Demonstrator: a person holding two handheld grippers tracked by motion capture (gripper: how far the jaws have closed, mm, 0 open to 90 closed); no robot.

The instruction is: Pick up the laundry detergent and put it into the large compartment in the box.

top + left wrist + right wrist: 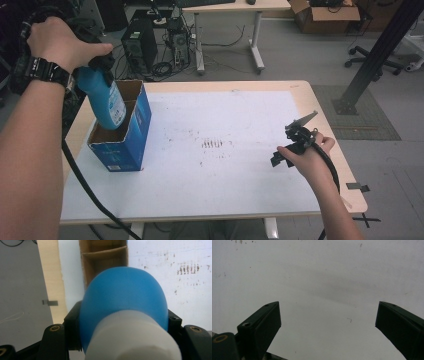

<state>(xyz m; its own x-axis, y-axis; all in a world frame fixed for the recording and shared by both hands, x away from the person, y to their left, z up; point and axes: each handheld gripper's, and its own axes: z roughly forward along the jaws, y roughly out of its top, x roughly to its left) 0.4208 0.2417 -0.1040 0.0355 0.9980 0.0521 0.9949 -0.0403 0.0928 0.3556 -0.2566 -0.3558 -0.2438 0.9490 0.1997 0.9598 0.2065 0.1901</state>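
A blue bottle (106,99) with a white label and a white cap end hangs bottom-down over the mouth of an open blue cardboard box (131,133) at the table's left. My left gripper (95,65) is shut on its upper part. In the left gripper view the blue bottle (122,302) sits between the jaws, with the brown inside of the box (105,258) beyond it. My right gripper (287,150) rests low over the white mat at the right, open and empty. In the right gripper view the right gripper (328,317) has its jaws wide apart.
A white mat (220,150) with dark smudges covers the wooden table (345,170). Past the table's far edge stand a computer tower (140,45), tangled cables and a desk leg (256,45). A black cable (85,185) trails off the table's left front.
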